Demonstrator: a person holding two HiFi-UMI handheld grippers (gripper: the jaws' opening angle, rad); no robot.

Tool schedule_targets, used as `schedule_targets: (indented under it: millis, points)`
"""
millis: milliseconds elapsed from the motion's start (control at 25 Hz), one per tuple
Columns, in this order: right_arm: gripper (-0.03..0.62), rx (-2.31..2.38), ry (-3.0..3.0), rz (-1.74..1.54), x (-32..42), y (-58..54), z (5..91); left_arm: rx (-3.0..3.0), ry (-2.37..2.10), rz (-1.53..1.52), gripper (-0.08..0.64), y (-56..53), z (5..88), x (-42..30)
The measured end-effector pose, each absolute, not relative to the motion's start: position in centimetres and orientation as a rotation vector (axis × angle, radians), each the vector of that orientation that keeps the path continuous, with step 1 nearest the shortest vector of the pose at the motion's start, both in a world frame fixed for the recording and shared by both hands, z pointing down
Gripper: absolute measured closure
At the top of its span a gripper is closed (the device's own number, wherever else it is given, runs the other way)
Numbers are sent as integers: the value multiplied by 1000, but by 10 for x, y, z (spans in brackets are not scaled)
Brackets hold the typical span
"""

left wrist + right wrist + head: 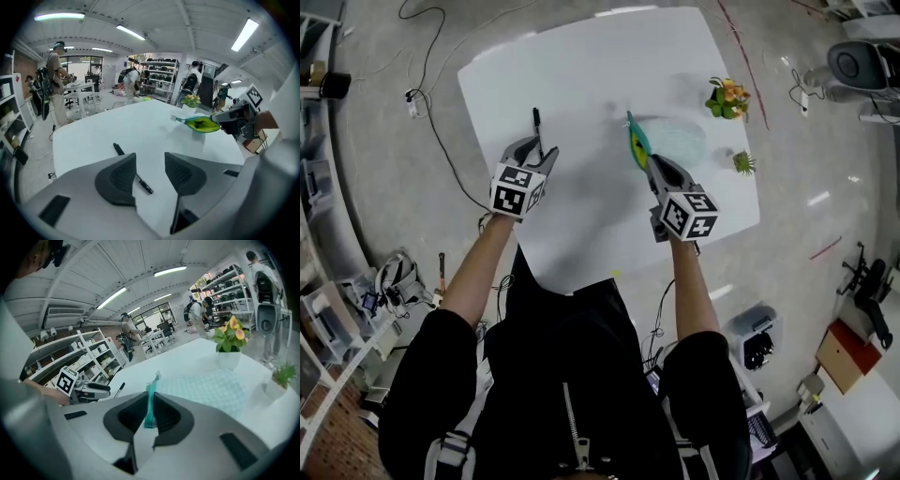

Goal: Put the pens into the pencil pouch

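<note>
A black pen lies on the white table. My left gripper hovers just short of it, open. In the left gripper view the pen lies on the table in the gap between the spread jaws of my left gripper, partly hidden by the left jaw, and neither pad touches it. My right gripper is shut on the edge of a teal and green pencil pouch, held up off the table with its mouth open. The pouch edge is pinched between the pads of the right gripper.
A pale checked mat lies under the pouch. A pot of orange flowers and a small green plant stand by the table's right edge. Cables run over the floor on the left. People and shelves stand far behind.
</note>
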State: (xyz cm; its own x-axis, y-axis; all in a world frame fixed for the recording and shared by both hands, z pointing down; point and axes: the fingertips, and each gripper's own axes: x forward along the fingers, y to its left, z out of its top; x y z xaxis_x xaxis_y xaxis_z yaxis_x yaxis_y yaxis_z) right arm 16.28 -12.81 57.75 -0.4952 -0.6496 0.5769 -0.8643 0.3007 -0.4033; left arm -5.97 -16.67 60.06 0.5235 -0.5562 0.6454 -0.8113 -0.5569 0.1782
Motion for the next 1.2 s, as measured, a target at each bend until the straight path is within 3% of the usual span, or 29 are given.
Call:
schedule_targets:
  millis: [680,960,1200]
  points:
    - [546,1429,-2237,1012,159,-124,574,2121,-1363,866,371,-139,657,-86]
    - [546,1430,-2234,1011,162,-123,574,2097,-1393,784,488,-140,656,-93]
    - [546,1431,-2235,1009,163,-125,572,2136,-1320,789,512,-142,654,-96]
